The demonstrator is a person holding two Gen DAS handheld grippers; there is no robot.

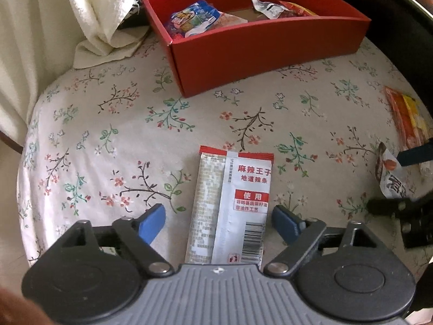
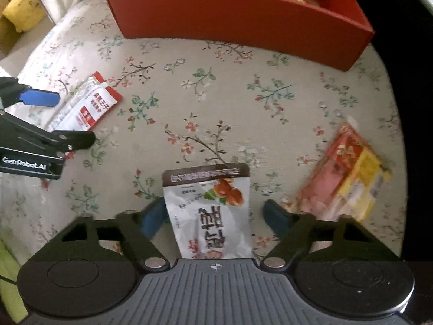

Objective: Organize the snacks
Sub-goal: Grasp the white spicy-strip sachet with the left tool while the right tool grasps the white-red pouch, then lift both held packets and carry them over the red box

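A white and red snack packet (image 1: pixel 230 205) lies flat on the floral cloth between the blue pads of my left gripper (image 1: pixel 219 223), which is open with a gap on each side. The same packet (image 2: pixel 89 105) shows in the right wrist view beside the left gripper's blue finger (image 2: pixel 40 97). My right gripper (image 2: pixel 215 218) points down over a white pouch with a brown top (image 2: pixel 208 205); it is open, and its right pad stands clear of the pouch. The red box (image 1: pixel 257 40) at the back holds a blue packet (image 1: pixel 194 19) and a silver wrapper (image 1: pixel 263 6).
An orange and yellow snack pack (image 2: pixel 349 173) lies on the cloth right of the pouch. A cream cloth (image 1: pixel 102 27) hangs at the back left, by the red box (image 2: pixel 243 16). The round table's edge (image 1: pixel 27 135) curves along the left; a dark area borders the right.
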